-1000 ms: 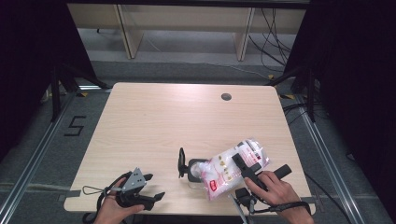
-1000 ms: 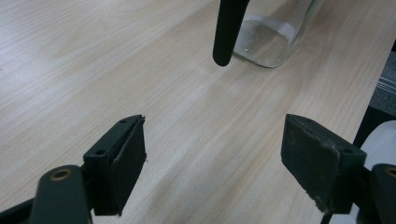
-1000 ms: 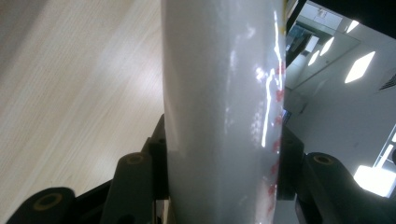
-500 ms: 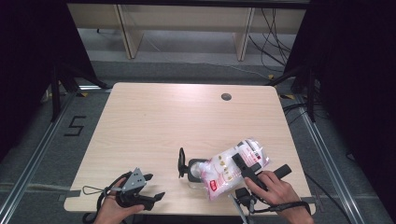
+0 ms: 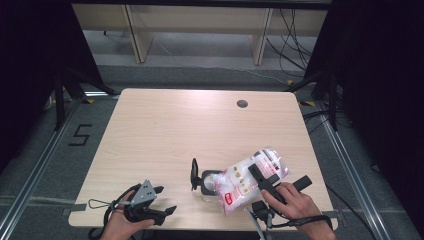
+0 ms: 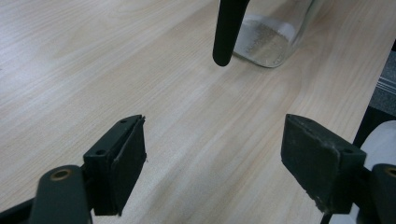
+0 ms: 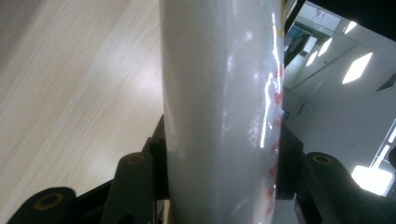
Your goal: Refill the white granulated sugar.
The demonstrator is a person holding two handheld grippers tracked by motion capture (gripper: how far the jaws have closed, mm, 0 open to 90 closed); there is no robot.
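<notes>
My right gripper point(image 5: 256, 174) is shut on a clear bag of white grains with red print point(image 5: 247, 179), held tilted with its lower end over a glass jar point(image 5: 206, 183). In the right gripper view the bag point(image 7: 219, 102) stands squeezed between the two black jaws of the right gripper point(image 7: 219, 161). A black lid point(image 5: 194, 174) stands open at the jar's left side. My left gripper point(image 5: 166, 200) rests open near the table's front left edge with nothing in it. In the left gripper view the left gripper point(image 6: 212, 168) faces the jar point(image 6: 273, 39) and the lid point(image 6: 229, 28).
The light wooden table point(image 5: 175, 125) has a round cable hole point(image 5: 242, 103) at the far right. Wooden shelf legs point(image 5: 135, 35) stand on the floor behind it. Dark curtains flank both sides. The table's front edge lies just under both hands.
</notes>
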